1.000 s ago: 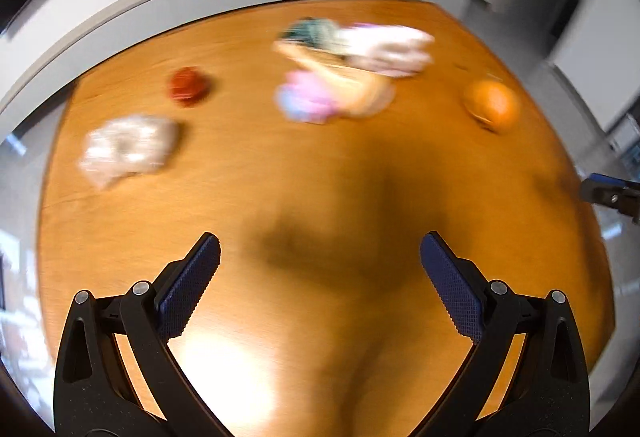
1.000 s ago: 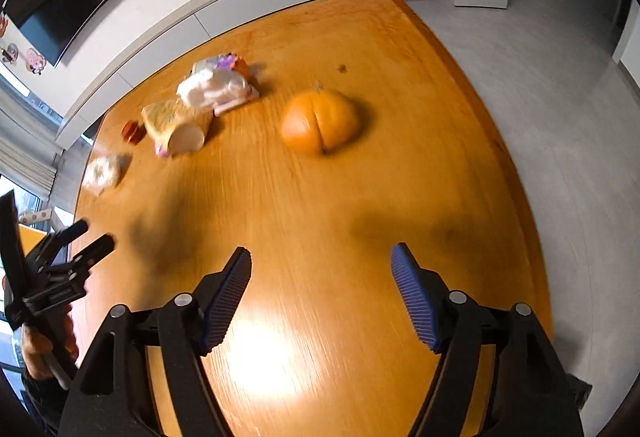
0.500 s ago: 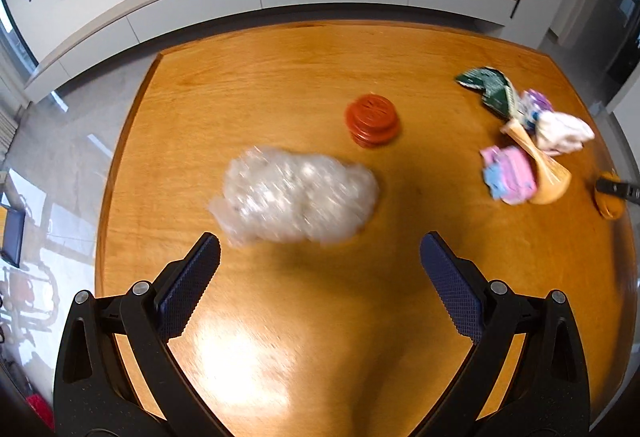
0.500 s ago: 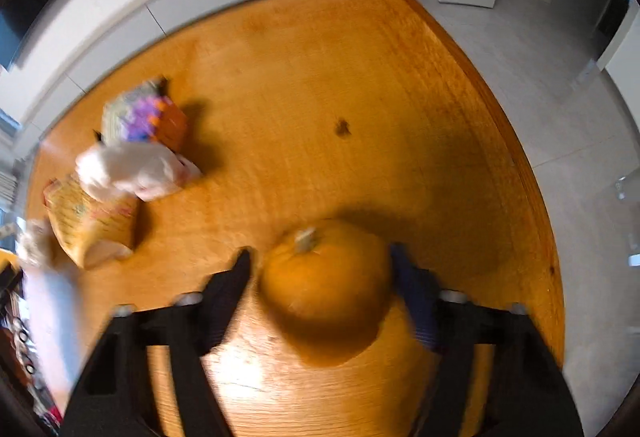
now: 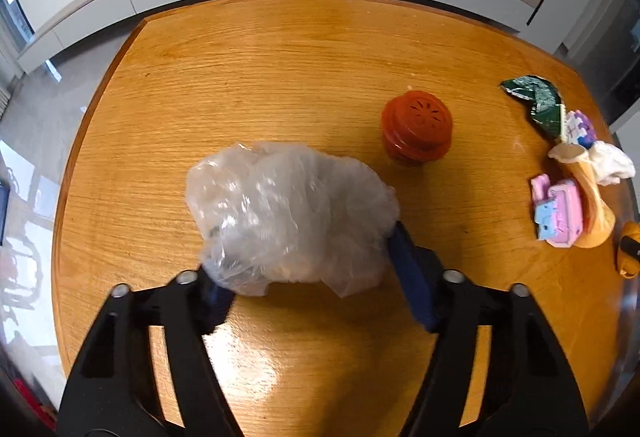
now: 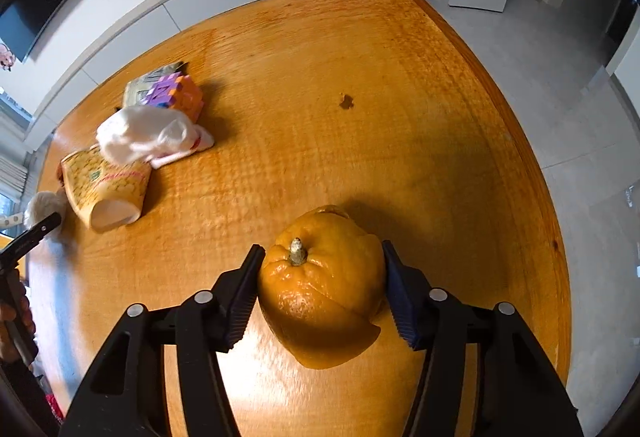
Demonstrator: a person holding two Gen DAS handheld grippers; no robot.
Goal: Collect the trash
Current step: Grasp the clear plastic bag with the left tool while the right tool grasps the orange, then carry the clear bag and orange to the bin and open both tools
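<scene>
Jaws both loaded: left gripper (image 5: 308, 269) pinches the plastic bag (image 5: 292, 213), right gripper (image 6: 320, 289) clamps the orange peel (image 6: 324, 285), both on the table (image 6: 360, 97). Grasp step; next, lift without slipping.

The wooden table (image 5: 280, 49) carries a crumpled clear plastic bag (image 5: 288, 217) near its middle. A red round lid (image 5: 416, 129) lies at the bag's two o'clock. At three o'clock, by the table's edge, cluster a green wrapper (image 5: 536, 99), a tipped paper cup (image 5: 588, 197), white tissue (image 5: 610, 165) and a pink toy (image 5: 558, 211). An orange peel (image 6: 324, 289) rests on the table in the right wrist view.
</scene>
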